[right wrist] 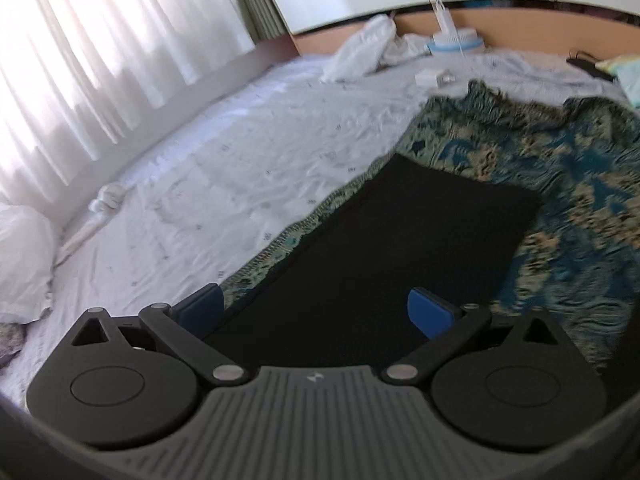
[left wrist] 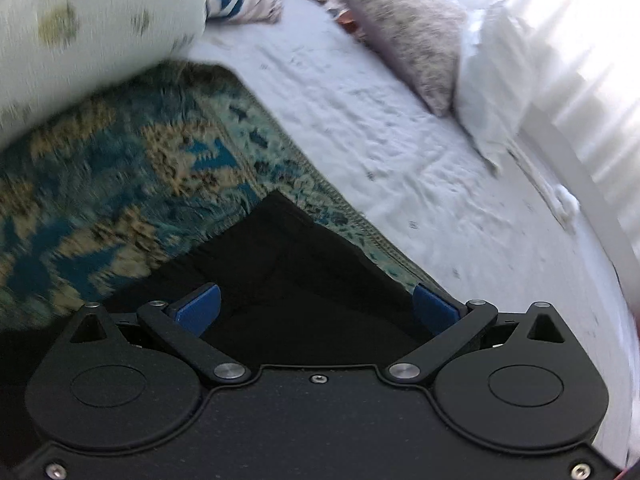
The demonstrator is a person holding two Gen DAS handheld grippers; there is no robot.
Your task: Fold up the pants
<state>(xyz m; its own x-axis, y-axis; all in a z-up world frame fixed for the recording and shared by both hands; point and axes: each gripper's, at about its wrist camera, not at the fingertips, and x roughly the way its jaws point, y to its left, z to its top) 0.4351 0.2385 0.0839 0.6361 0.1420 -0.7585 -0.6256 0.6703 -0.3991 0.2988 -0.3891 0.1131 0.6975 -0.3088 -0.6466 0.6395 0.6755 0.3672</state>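
on the bed: black pants [right wrist: 384, 248] lie flat on a teal and tan patterned blanket [right wrist: 580, 216], which covers one side of a white sheet [right wrist: 240, 160].
why there: the blanket gives a flat, broad surface for folding, and the dark cloth stands out against its pattern.
pants, look: a neat dark rectangle with straight edges and square corners, seemingly already folded at least once; no wrinkles can be made out in the black.
left gripper [left wrist: 316, 308]: jaws spread wide, nothing between them, above one corner of the pants.
right gripper [right wrist: 316, 312]: jaws spread wide and empty, over the near end of the pants; no pad presses on the cloth.
why held so: both tools tilt downward at the cloth, probably between a release and the next grasp.
around: pillows [left wrist: 492, 80] near white curtains [right wrist: 100, 60]; small items at the far edge.
clarity: both views are motion-blurred.
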